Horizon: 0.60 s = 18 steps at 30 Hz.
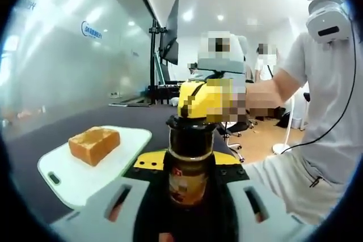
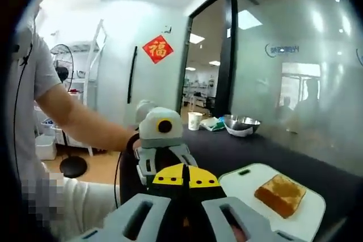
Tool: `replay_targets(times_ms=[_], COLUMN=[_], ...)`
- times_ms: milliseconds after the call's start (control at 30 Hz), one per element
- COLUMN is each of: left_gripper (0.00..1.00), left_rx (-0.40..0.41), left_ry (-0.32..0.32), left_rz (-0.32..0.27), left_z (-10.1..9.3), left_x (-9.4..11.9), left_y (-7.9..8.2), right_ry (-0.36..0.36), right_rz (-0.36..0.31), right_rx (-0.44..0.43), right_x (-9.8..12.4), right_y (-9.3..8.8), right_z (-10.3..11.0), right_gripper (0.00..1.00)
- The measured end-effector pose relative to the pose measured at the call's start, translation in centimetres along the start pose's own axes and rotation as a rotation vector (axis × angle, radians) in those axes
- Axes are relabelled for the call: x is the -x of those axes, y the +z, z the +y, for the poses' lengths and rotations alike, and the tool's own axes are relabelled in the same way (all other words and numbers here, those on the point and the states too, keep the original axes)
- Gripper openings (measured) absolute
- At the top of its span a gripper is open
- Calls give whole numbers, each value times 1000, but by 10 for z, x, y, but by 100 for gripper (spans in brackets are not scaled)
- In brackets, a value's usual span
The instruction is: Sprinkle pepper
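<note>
Pepper bottle [image 1: 190,165] pinched in left jaws | right jaws pressed together | bowl [image 2: 241,124] beyond toast [image 2: 280,194]

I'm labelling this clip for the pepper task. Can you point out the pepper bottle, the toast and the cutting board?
pepper bottle [image 1: 189,162]: left gripper view, on its dark glass body.
toast [image 1: 94,144]: left gripper view, on its browned side.
cutting board [image 1: 133,137]: left gripper view, on bare white surface beside the toast.

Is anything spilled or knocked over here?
Nothing stands out. The toast lies flat on the white cutting board, and the pepper bottle stands upright in the left gripper.
</note>
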<state>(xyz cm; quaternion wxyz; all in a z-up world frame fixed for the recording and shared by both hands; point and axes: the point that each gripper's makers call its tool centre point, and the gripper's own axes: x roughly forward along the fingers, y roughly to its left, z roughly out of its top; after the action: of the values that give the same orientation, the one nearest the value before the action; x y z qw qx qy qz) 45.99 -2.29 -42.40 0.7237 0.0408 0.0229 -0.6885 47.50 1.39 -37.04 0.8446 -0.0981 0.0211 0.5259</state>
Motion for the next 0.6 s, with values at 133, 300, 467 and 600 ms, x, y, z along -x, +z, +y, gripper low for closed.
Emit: replay_targets(times_ms=[133, 300, 467, 600], left_gripper=[18, 19, 20, 27], left_rx=[0, 5, 37, 53], left_ry=[-1, 6, 22, 75], left_rz=[-3, -5, -10, -12], left_z=[0, 2, 4, 12], left_x=[-2, -2, 2, 14], left_y=[0, 1, 1, 5], right_ry=[-11, -16, 6, -10], right_rz=[-23, -37, -83, -80], right_rx=[2, -14, -49, -10], right_x=[5, 7, 7, 6], right_y=[0, 2, 5, 7], right_z=[-4, -4, 0, 5], right_gripper=[0, 0, 0, 0])
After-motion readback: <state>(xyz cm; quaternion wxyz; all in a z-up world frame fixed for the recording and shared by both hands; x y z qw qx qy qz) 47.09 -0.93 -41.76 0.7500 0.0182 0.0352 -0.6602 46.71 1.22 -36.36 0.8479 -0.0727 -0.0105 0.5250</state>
